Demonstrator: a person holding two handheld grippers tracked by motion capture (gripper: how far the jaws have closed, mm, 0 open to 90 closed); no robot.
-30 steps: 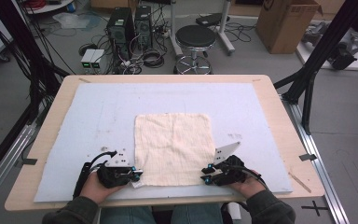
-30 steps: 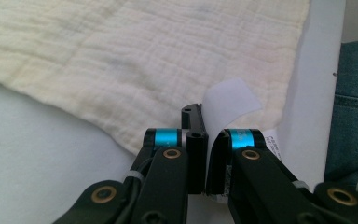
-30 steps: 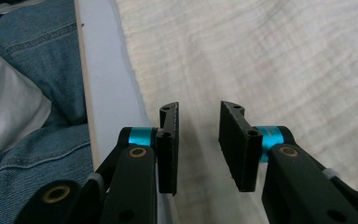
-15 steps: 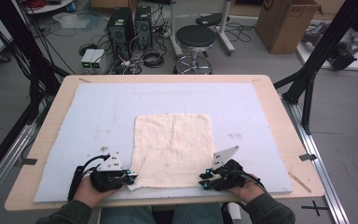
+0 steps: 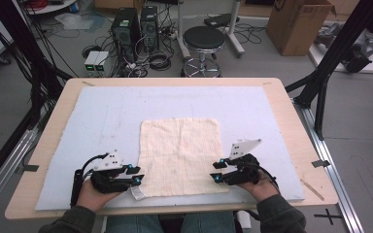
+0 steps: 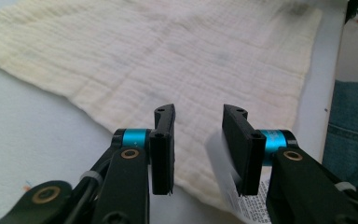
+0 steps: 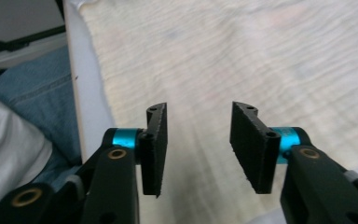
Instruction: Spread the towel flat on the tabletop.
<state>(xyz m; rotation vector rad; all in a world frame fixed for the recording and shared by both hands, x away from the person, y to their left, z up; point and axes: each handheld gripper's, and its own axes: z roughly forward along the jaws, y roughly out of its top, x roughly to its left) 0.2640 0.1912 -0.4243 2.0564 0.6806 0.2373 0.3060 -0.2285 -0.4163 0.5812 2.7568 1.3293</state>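
- High view: cream square muslin cloth (image 5: 180,156) lies flat, spread, on the pale blue foam mat (image 5: 272,111).
- Left gripper (image 5: 137,175) and right gripper (image 5: 217,172), at the cloth's near corners, have just been opening; nothing is pinched, so the cloth looks released.

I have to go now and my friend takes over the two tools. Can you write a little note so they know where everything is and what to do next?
Left tool: open. Its jaws have just been opening and stand over the near left corner of the cloth, by the white label. Nothing is pinched.
Right tool: open too, jaws just been opening, over the near right corner of the cloth. Nothing is pinched.
Cloth: lies spread flat on the blue mat, in the middle of the table's near half.
Done: the cloth is laid out flat and let go.
Left: probably pinch the corners again for a fold, but that is only a guess.
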